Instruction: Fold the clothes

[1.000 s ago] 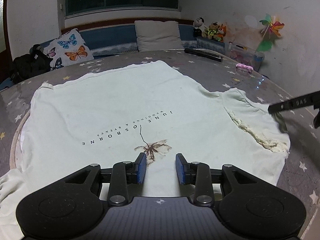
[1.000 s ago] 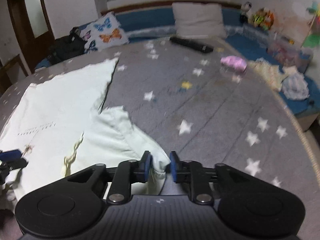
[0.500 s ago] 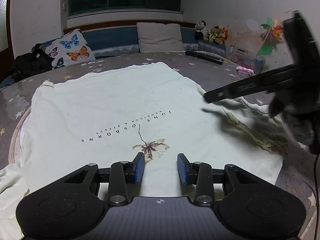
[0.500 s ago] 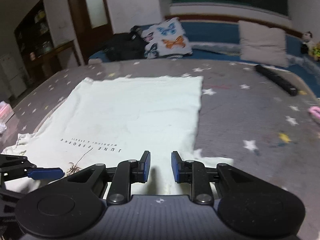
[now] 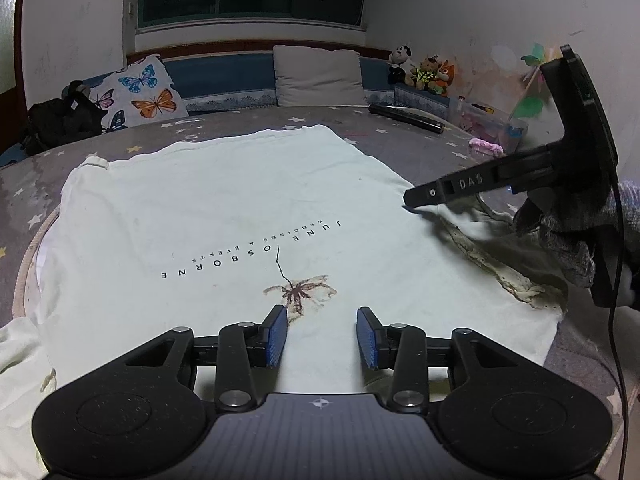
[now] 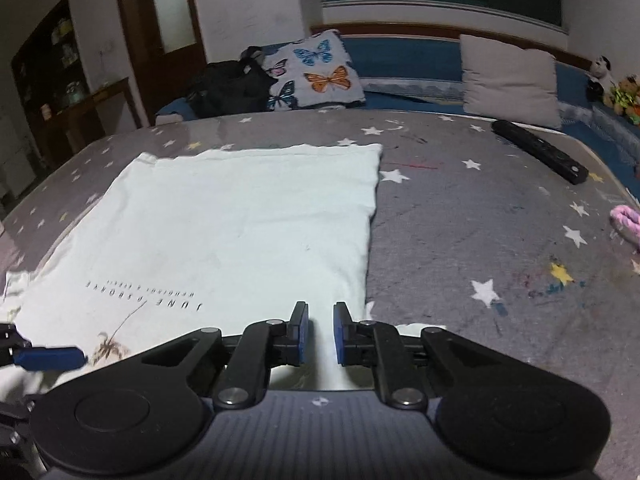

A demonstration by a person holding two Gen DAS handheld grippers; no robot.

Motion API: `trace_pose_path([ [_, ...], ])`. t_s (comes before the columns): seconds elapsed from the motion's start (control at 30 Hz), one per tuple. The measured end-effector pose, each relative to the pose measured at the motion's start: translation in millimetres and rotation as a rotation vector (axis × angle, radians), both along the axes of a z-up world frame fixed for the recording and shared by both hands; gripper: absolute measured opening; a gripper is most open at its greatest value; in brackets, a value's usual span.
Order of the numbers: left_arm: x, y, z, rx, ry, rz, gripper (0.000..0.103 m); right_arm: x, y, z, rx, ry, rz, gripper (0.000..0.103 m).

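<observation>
Left wrist view: the left gripper (image 5: pixel 322 338) hovers where it was a second ago, jaws opening to a middling gap with nothing between them, only the pale T-shirt (image 5: pixel 224 216) underneath. The shirt lies spread across the middle of the star-printed bed cover (image 5: pixel 432 136), lettering upside down. A second ago just a black finger poked in at the right edge; now the whole right gripper (image 5: pixel 408 200) reaches over the shirt's right side, held by a gloved hand (image 5: pixel 568 236), with the sleeve folded in and rumpled below it. Its jaws are edge-on here, so their gap can't be read.

Right wrist view: a second ago this camera faced bare cover with a sleeve pinched; now it looks across the shirt (image 6: pixel 240 220). The right gripper (image 6: pixel 318 332) is closing, a narrow gap left, pads apart and gripping nothing. The left gripper's blue pad (image 6: pixel 52 358) pokes in, mostly cut off. A butterfly pillow (image 6: pixel 316 72) and a black bar (image 6: pixel 540 152) sit at the far edge.
</observation>
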State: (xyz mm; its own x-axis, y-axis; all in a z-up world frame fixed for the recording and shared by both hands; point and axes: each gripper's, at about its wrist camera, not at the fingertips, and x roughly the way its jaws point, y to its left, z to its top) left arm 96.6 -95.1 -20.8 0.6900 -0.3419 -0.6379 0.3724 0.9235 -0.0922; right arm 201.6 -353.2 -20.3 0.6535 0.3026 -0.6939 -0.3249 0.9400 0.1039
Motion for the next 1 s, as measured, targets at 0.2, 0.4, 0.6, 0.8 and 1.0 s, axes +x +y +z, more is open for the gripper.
trace_pose_path([
  [0.2, -11, 4, 1, 0.005, 0.0, -0.005, 0.042, -12, -9, 8, 0.006, -0.017, -0.024, 0.015],
  [0.4, -24, 8, 2, 0.01, 0.001, -0.01, 0.043, -38, 4, 10, -0.024, -0.016, 0.061, 0.018],
  [0.6, -42, 15, 2, 0.014, 0.003, -0.01, 0.047, -74, 22, 10, -0.097, -0.038, 0.16, 0.04],
  [0.8, -58, 19, 1, 0.011, 0.003, -0.006, 0.052, -115, 37, 13, -0.165, -0.078, 0.247, 0.054],
  [1.0, -73, 33, 2, -0.009, 0.011, 0.031, 0.054, -146, 43, 7, -0.201, -0.062, 0.308, 0.059],
])
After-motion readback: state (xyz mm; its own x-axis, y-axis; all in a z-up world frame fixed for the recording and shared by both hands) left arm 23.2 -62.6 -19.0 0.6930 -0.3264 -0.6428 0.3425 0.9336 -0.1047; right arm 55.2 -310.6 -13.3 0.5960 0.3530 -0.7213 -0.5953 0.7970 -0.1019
